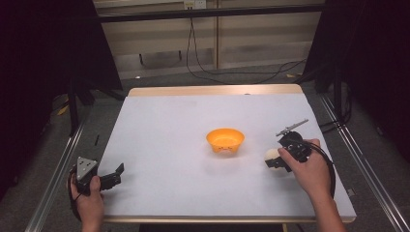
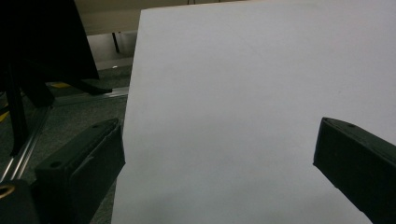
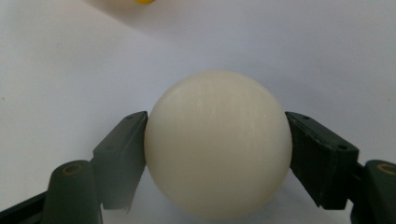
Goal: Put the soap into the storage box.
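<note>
Jaws of the right gripper pinch the cream ball at its widest, so lift level toward the orange bowl beyond, left gripper idle, agape.

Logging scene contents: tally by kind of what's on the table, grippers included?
Orange bowl: 1
Cream-white ball: 1, between the jaws of the right gripper
Grippers: 2, the left gripper with jaws apart and nothing between them
Total: 4
</note>
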Demonstrator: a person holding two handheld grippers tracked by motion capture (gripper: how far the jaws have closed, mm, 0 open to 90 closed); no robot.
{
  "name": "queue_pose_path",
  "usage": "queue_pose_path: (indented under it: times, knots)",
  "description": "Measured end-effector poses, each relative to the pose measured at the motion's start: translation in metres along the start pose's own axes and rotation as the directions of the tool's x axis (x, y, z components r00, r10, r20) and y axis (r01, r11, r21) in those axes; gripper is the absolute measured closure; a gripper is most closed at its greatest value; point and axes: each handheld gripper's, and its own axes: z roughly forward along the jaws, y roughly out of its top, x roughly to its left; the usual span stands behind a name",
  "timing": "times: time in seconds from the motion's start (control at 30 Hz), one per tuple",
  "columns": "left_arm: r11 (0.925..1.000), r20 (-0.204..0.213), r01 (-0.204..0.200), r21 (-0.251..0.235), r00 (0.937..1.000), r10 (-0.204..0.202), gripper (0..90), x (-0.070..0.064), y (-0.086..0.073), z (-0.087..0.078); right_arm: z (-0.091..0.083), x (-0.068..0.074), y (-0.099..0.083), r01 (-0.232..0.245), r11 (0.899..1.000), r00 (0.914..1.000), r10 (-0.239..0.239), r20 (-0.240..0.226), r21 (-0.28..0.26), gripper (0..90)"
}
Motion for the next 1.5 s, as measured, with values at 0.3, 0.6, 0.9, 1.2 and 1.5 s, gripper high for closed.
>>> queue_pose_path:
  times: [0.3, 0.6, 0.9, 1.2, 1.5]
  knots:
    - [1.0000, 0.002, 0.009, -0.003, 1.0000, -0.009, 1.9, 0.000, 0.000, 0.000, 0.000, 0.003, 0.008, 0.017, 1.000, 0.9997, -0.017, -0.017, 0.006, 25.0]
    - [0.9999, 0.005, 0.010, 0.007, 0.9999, -0.010, 1.9, 0.001, 0.000, 0.001, -0.007, 0.003, 0.019, 0.018, 1.000, 0.9998, -0.018, -0.010, 0.011, 25.0]
    - [0.9999, 0.003, 0.010, 0.006, 0.9999, -0.010, 1.9, 0.001, 0.000, 0.001, -0.006, 0.007, 0.027, 0.023, 1.000, 0.9996, -0.023, -0.019, 0.011, 24.9]
    - [0.9999, -0.001, 0.013, 0.008, 0.9999, -0.013, 1.9, 0.000, 0.000, 0.001, -0.006, 0.010, 0.038, 0.035, 0.999, 0.9991, -0.035, -0.022, 0.010, 24.9]
    - [0.9998, 0.000, 0.018, 0.011, 0.9998, -0.018, 1.9, 0.001, 0.001, 0.001, -0.006, 0.015, 0.047, 0.049, 0.999, 0.9985, -0.049, -0.026, 0.008, 24.9]
